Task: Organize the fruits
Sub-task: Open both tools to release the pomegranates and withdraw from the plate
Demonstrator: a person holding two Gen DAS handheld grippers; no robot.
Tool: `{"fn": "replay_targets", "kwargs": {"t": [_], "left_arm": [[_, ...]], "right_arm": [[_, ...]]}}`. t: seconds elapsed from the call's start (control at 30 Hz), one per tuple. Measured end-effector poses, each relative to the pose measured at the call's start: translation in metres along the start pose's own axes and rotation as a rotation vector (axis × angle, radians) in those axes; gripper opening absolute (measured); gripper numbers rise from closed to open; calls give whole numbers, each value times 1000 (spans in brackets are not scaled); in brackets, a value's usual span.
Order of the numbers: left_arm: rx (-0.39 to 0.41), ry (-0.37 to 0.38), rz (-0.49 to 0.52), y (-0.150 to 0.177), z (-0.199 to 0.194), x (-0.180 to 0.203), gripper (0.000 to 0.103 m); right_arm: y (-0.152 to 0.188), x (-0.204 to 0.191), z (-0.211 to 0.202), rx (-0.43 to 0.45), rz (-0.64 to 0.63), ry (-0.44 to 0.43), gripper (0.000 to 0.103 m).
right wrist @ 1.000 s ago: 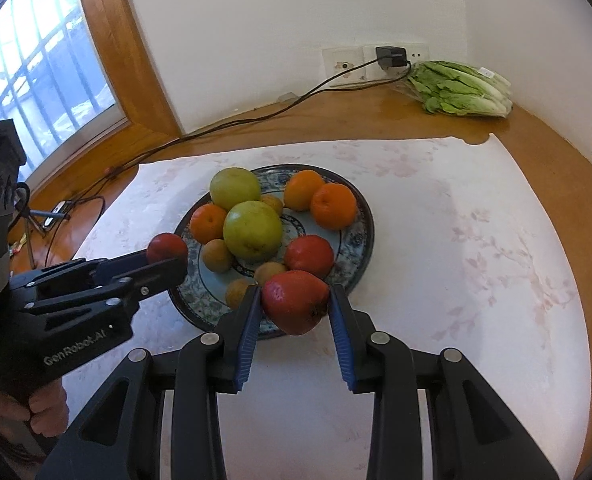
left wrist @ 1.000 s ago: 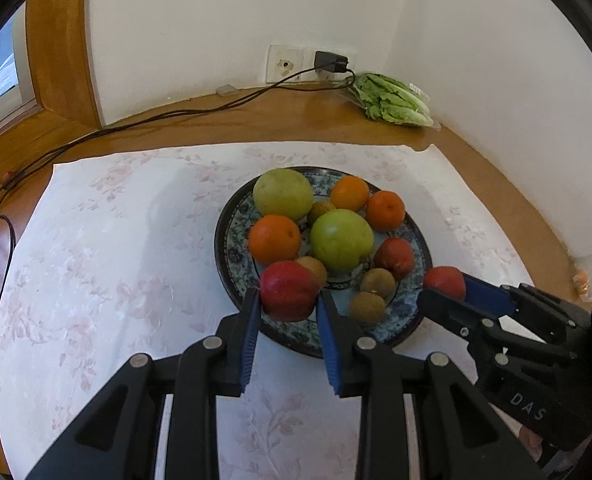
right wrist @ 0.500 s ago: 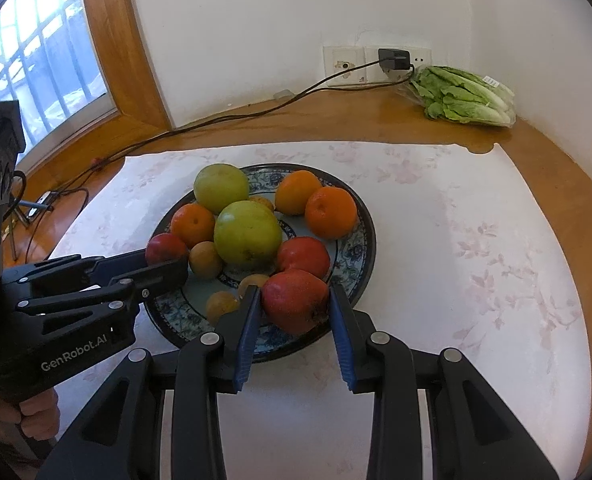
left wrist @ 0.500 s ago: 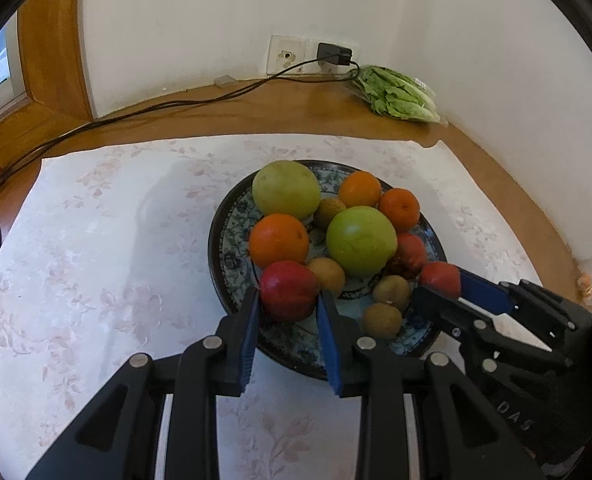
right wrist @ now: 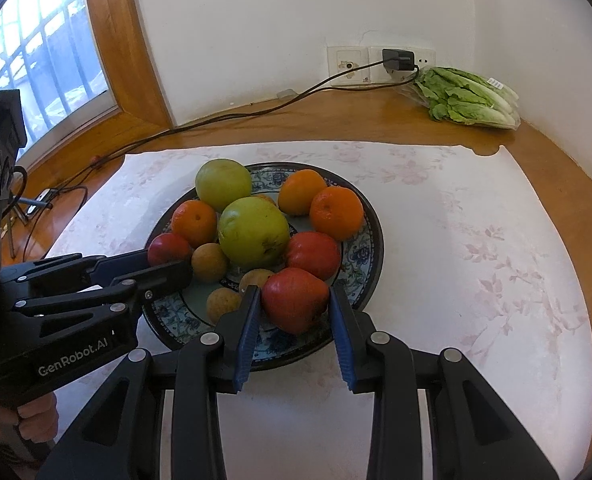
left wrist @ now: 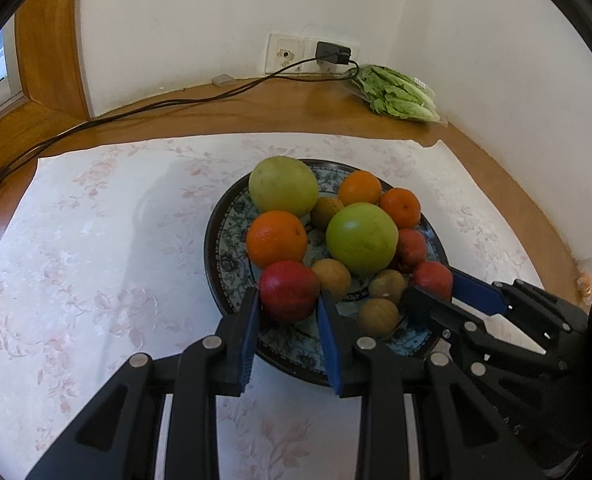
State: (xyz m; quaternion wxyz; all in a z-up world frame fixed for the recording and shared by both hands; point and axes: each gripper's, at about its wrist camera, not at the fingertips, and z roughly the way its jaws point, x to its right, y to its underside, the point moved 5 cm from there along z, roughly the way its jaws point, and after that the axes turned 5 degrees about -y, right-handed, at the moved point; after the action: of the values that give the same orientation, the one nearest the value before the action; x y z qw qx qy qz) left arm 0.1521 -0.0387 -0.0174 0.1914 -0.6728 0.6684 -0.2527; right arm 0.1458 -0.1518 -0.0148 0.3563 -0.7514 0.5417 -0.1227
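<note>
In the left wrist view, we hold a red apple (left wrist: 289, 290) between the blue fingers (left wrist: 251, 334) of the left gripper (left wrist: 288, 338), closed narrowly on its sides; over the last second the patterned plate (left wrist: 215, 248) has drifted nearer and now sits under the apple, at the plate's 7 o'clock edge, close by the orange (left wrist: 277, 238) at its 12 o'clock; the grip itself has not altered. At 3 o'clock the right gripper (left wrist: 436, 294) comes in from the side with its own red fruit at the tip.

In the right wrist view, the right gripper (right wrist: 294, 334) is closed on a red pear-shaped fruit (right wrist: 295, 298), now over the plate's (right wrist: 374, 236) 6 o'clock rim where a second ago it hung just short of it; the left gripper (right wrist: 164, 266) reaches in at 9 o'clock with its apple (right wrist: 169, 249) beside the small brown fruit (right wrist: 209, 262); the desk (right wrist: 376, 114) and the lettuce (right wrist: 468, 98) are unchanged.

We judge both fruits are about to be set down among the others; release is the step that remains.
</note>
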Motion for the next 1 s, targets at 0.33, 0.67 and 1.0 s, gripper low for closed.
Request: {"fn": "replay_targets", "kwargs": {"t": [0.33,0.67,1.0], "left_arm": [[0,13,-8,1,-3,0,33],[23,26,-2,11,-28,3,64],[-2,-58,31,31,-29,5,76]], "right_arm": [[0,-1,-2,10,13,-21,45],[9,2,-26,24,43,-36,60],[33,7,-31,-29,58,1,65]]}}
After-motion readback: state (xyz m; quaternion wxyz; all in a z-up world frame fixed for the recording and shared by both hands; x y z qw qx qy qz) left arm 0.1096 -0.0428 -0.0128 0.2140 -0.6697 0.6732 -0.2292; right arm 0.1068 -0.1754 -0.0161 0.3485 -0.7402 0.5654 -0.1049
